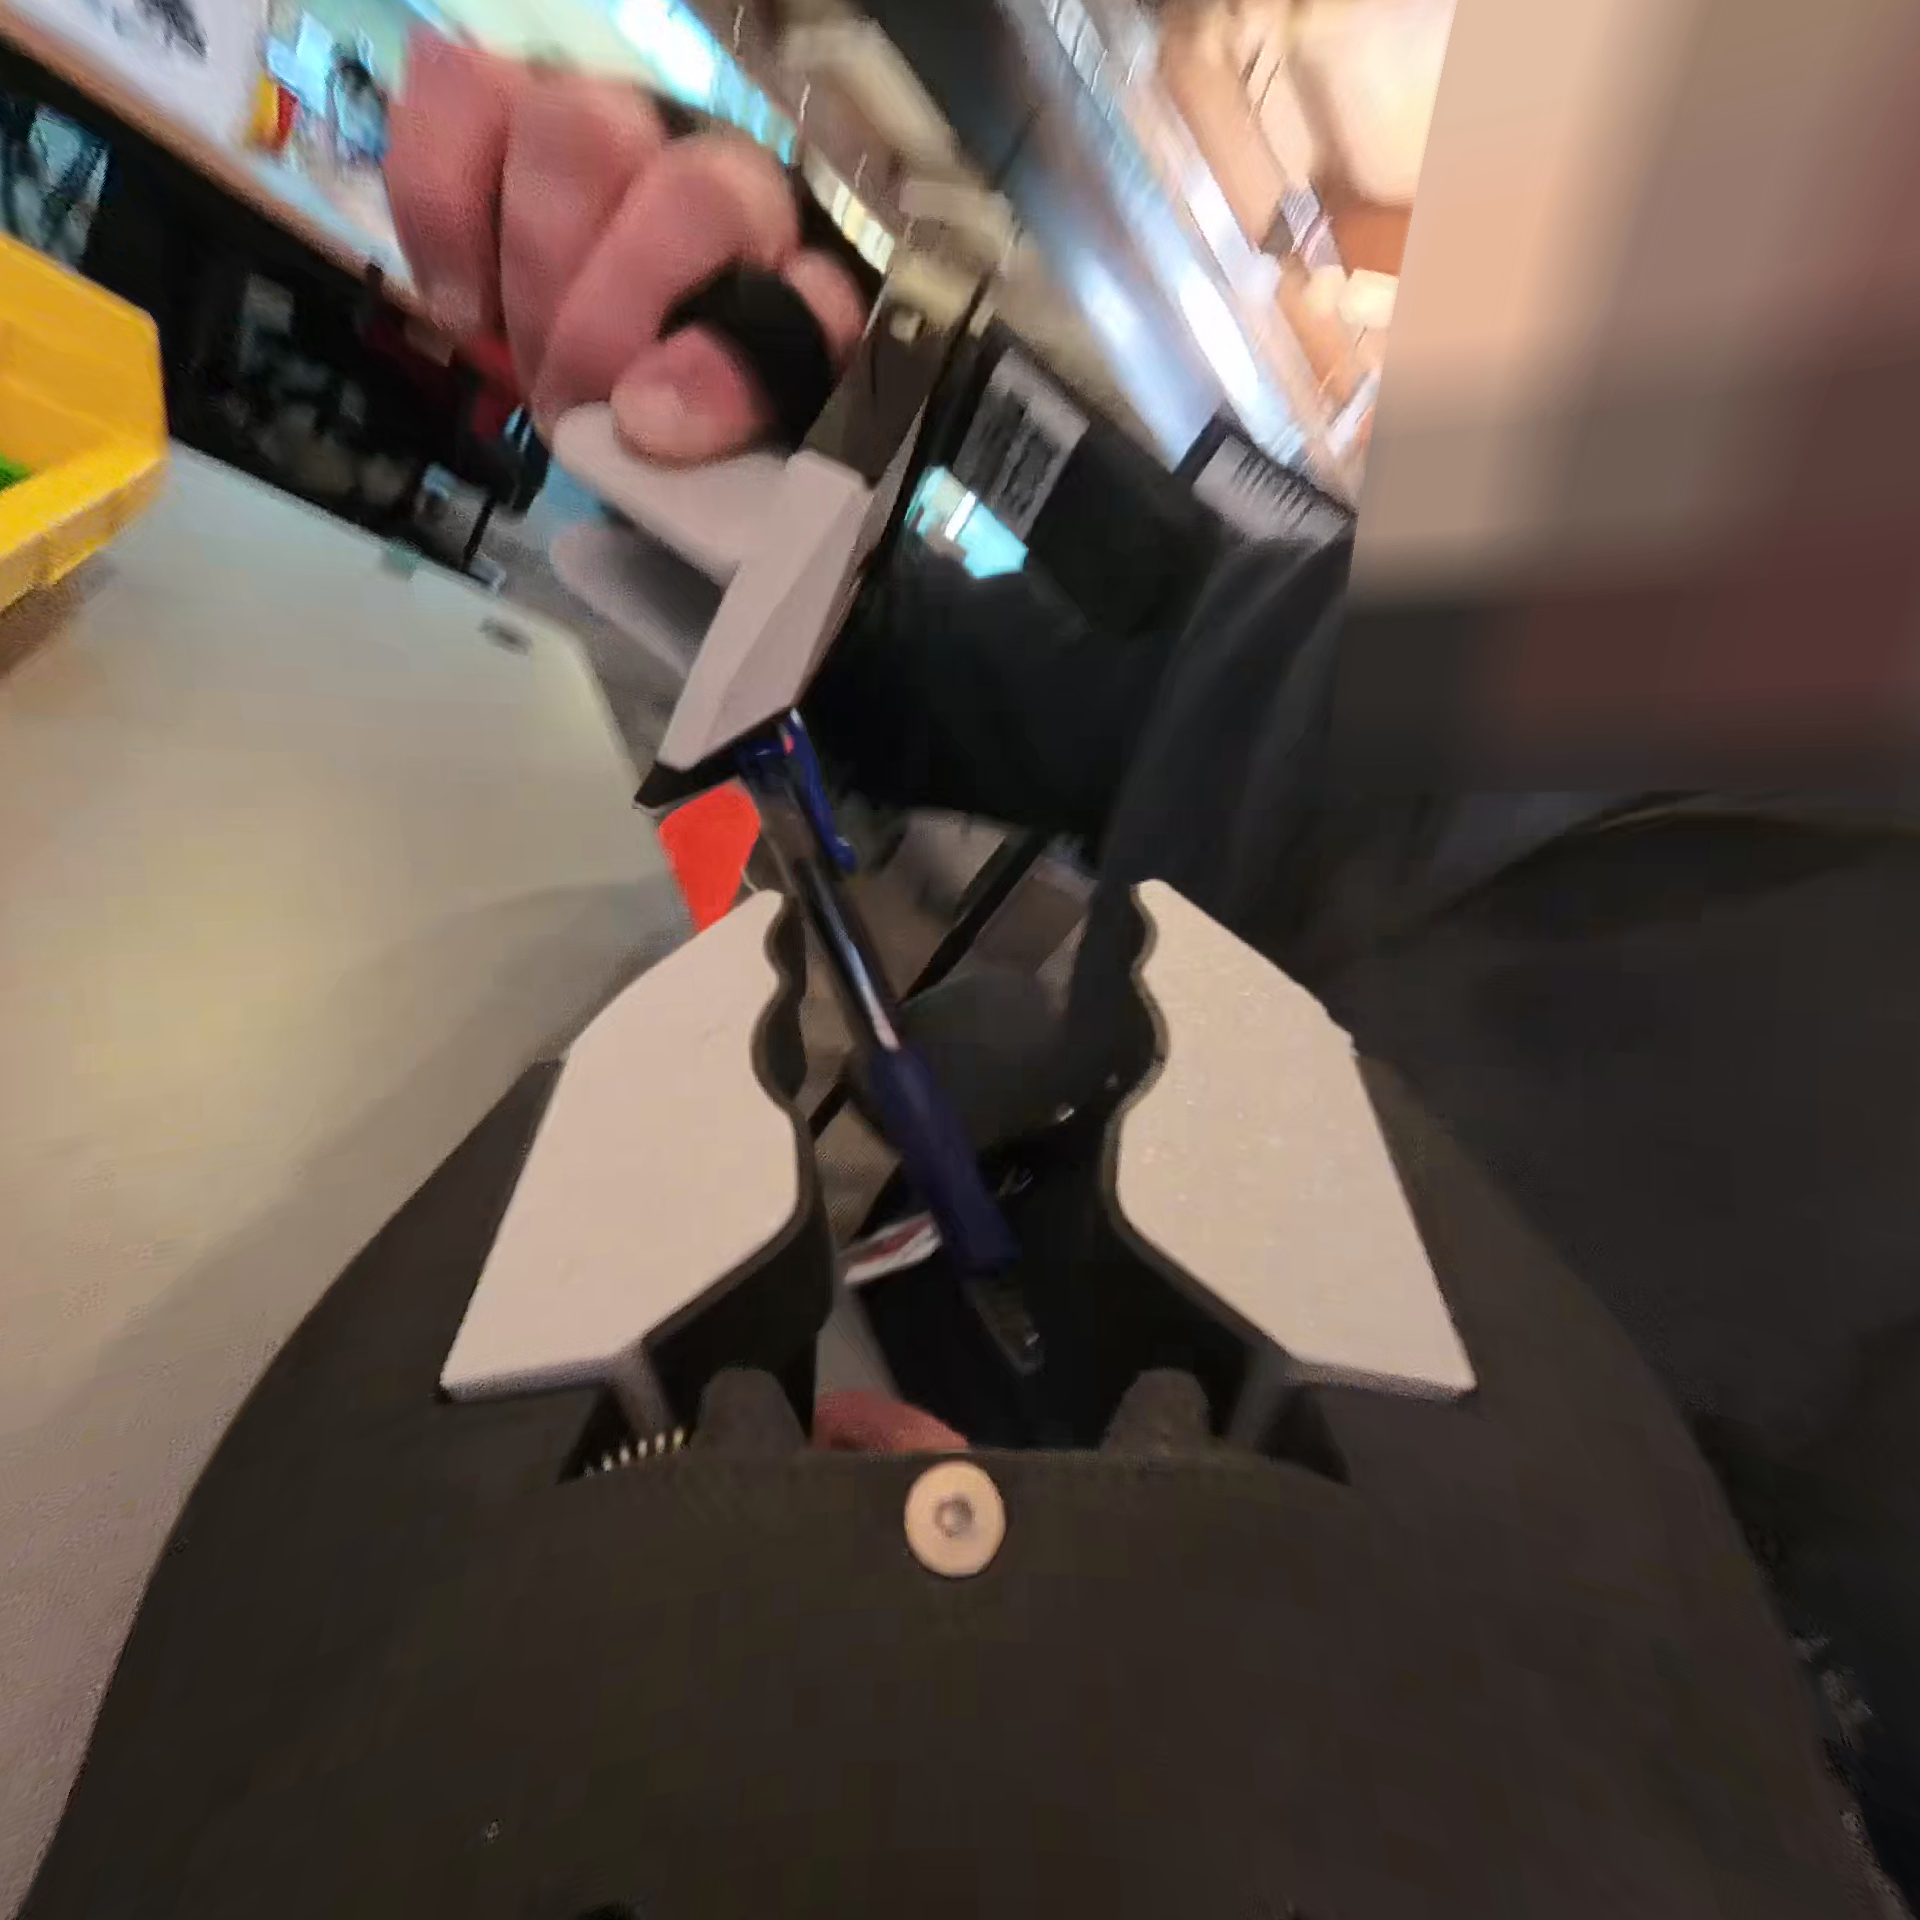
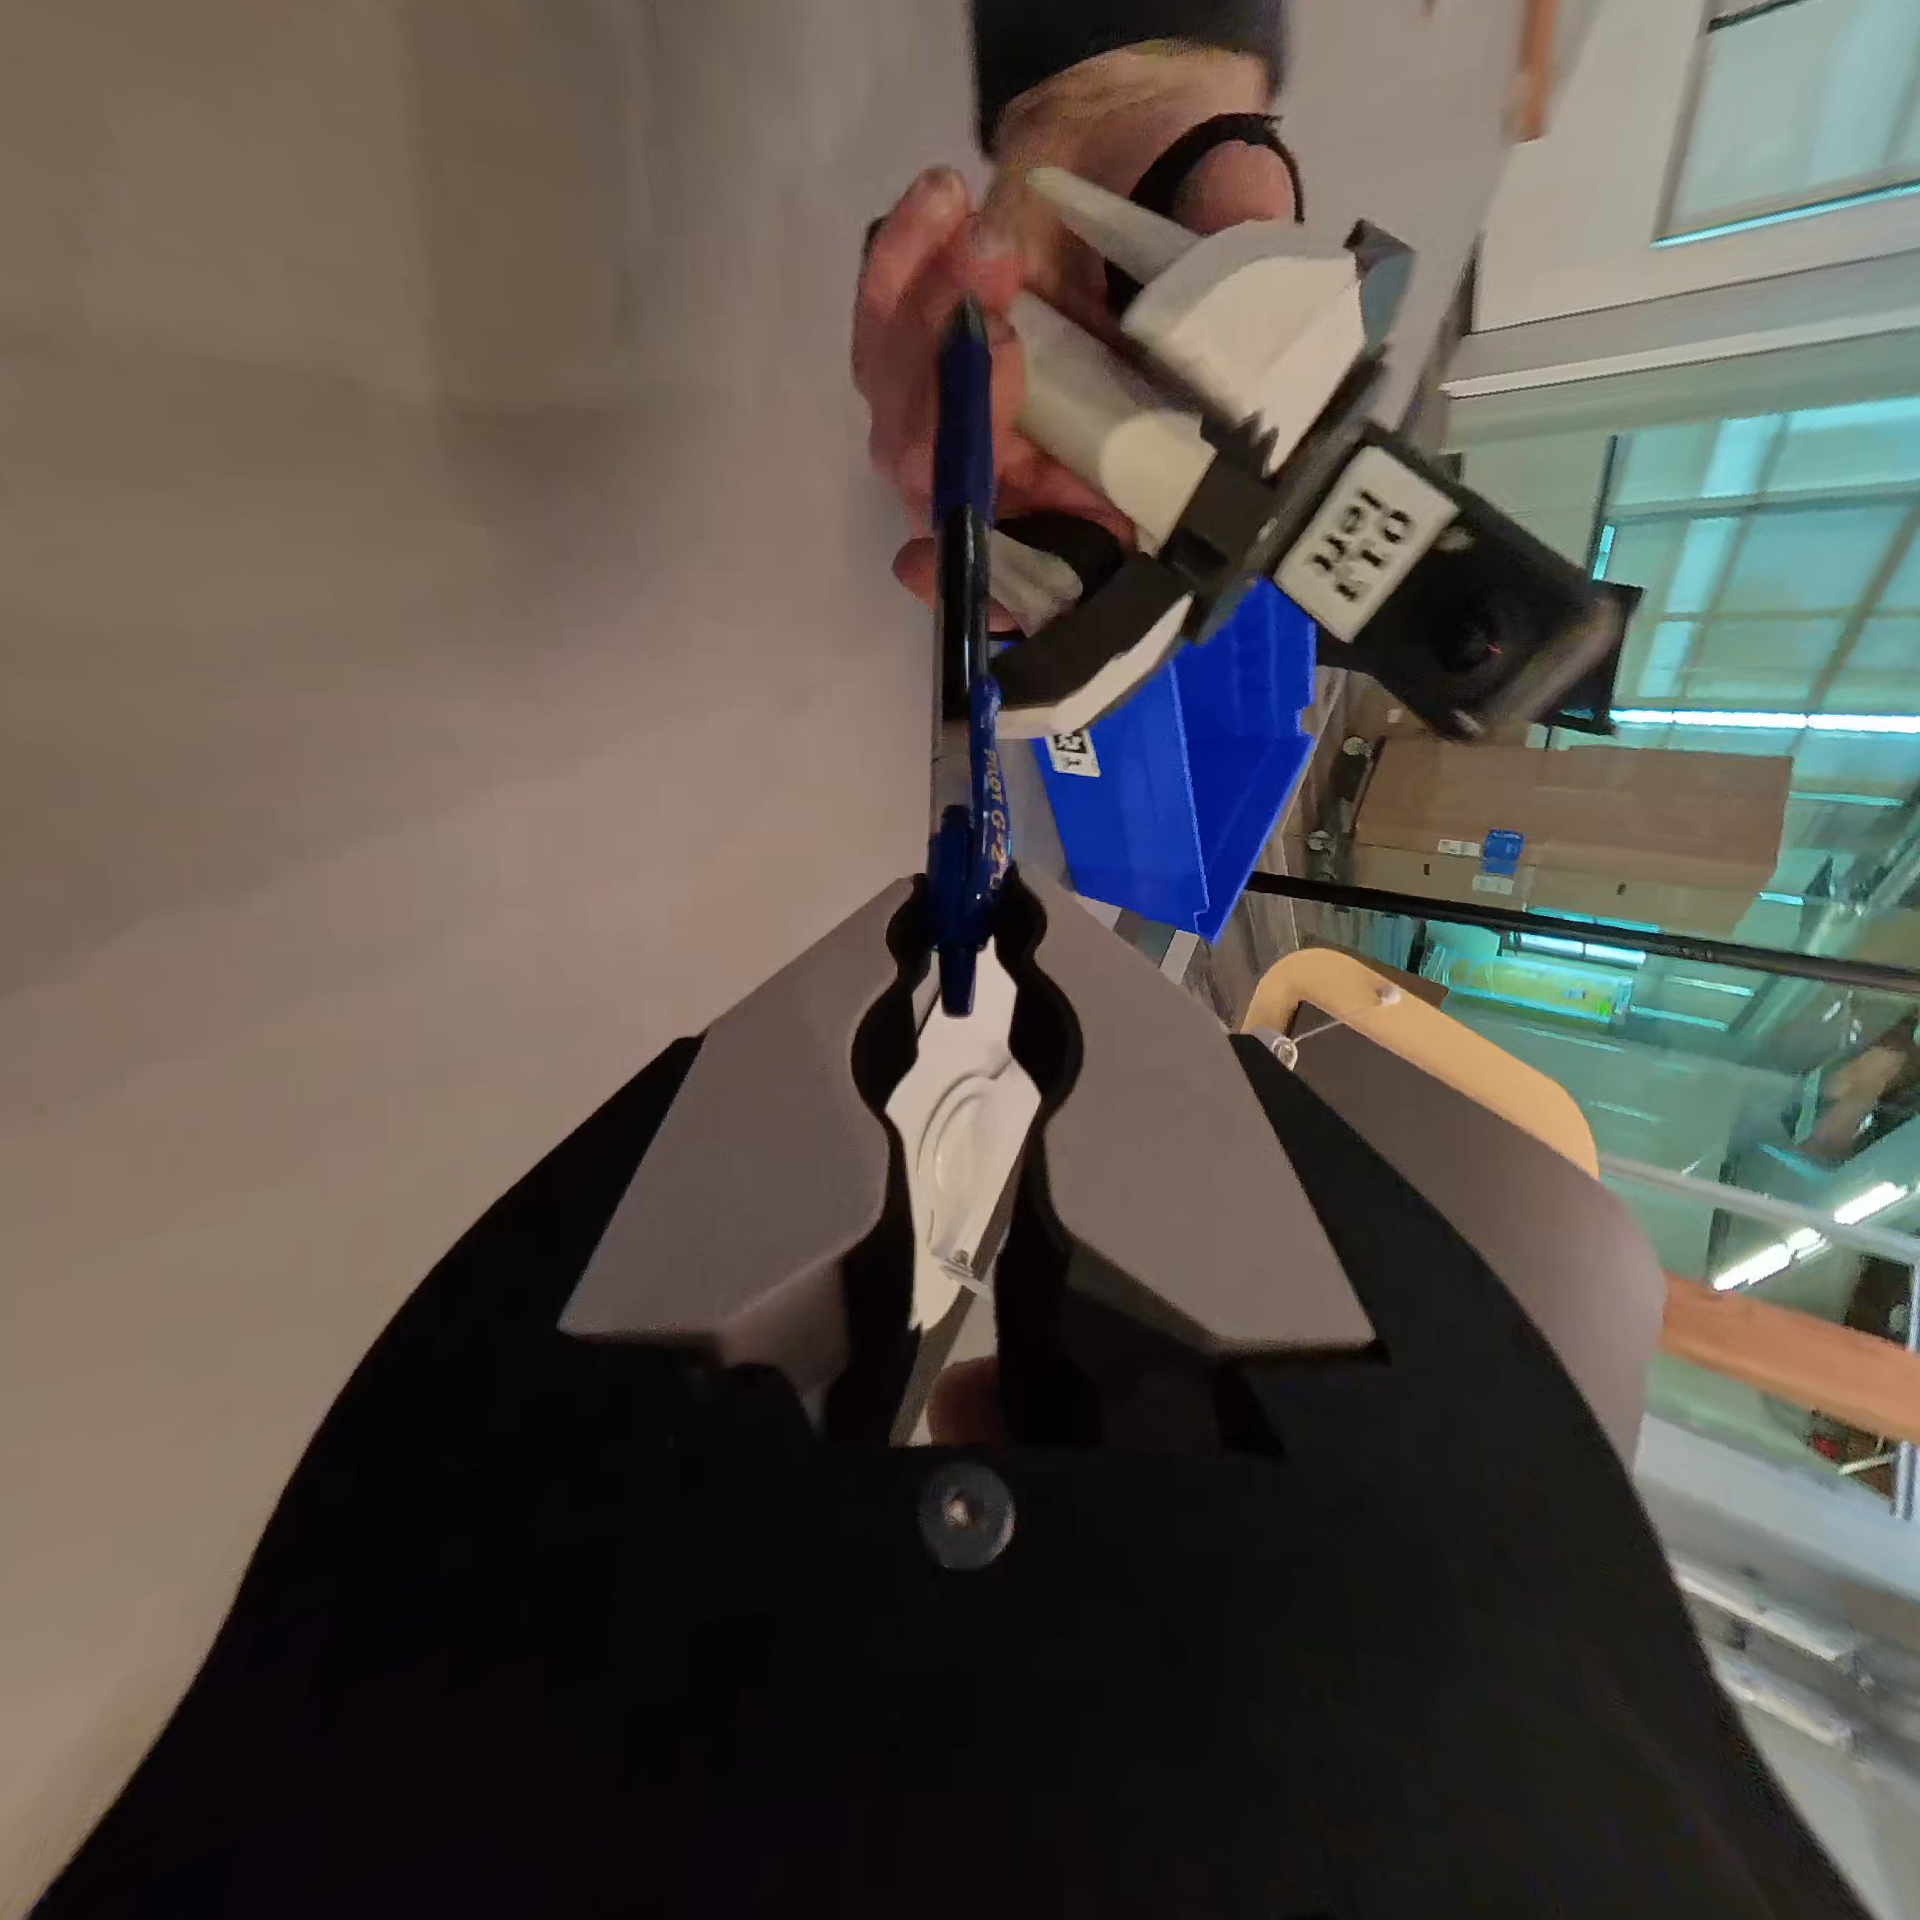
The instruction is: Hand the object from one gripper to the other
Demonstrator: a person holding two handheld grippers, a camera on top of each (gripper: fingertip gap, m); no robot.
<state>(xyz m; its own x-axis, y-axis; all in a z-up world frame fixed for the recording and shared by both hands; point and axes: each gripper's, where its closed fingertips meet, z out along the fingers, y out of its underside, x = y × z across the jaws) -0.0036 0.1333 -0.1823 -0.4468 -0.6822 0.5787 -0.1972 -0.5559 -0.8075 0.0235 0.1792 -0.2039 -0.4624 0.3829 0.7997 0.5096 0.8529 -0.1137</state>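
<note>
Spread wide, the left tongs [image 1: 956, 935] straddle a blue pen [image 1: 940, 1153] without touching it. Its dark barrel has a blue grip and clip. The right tongs [image 2: 961, 914] pinch its clip end, midair just off the pale bench [image 1: 260, 831] edge, a yellow bin [image 1: 62, 416] well apart.

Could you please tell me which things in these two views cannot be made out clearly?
- Left wrist view: whether the pen touches a finger of the open left hand-held gripper; motion blur hides it.
- Left wrist view: the yellow bin, cut off by the left edge.
- Left wrist view: the upper right corner, covered by a blurred patch.
- Right wrist view: the blue bin, partly hidden behind the left hand-held gripper.
</note>
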